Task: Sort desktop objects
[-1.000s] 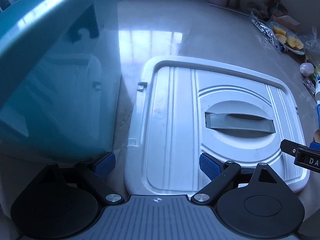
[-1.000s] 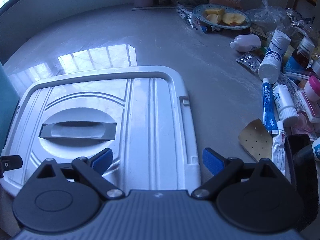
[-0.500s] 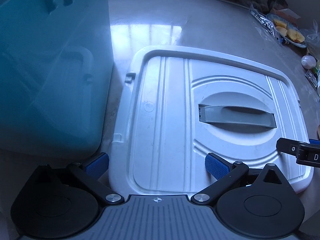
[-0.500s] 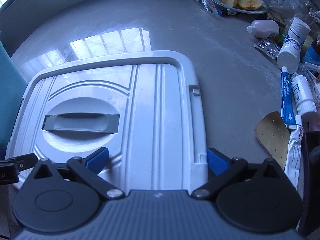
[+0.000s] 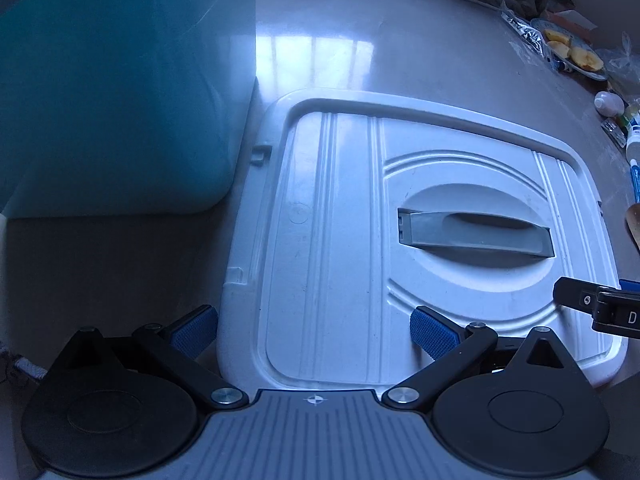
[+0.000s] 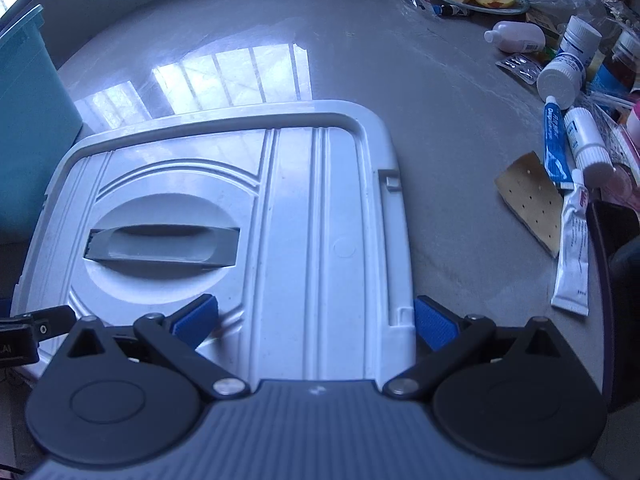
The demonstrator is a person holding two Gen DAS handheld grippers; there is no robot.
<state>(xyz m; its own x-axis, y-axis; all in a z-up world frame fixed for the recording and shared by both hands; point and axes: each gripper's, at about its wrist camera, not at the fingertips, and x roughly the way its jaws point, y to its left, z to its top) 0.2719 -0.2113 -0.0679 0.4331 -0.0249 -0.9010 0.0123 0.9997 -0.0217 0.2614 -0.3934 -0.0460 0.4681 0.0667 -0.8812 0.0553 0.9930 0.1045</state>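
Left wrist view: the left gripper (image 5: 314, 334) hangs spread wide over the near left corner of a white lid (image 5: 348, 240), one blue pad off its left edge, the other above its face, gripping nothing. The lid lies flat on the grey table (image 5: 420, 52), its grey handle (image 5: 474, 234) recessed, beside a teal bin (image 5: 120, 92). The right gripper (image 6: 316, 320) is equally wide open and empty, straddling the lid's near right corner. Right of the lid lie a perforated tan patch (image 6: 530, 200), a blue tube (image 6: 556, 144) and a white tube (image 6: 574, 248); their print is too small to read. Pill bottles (image 6: 568, 68) stand beyond.
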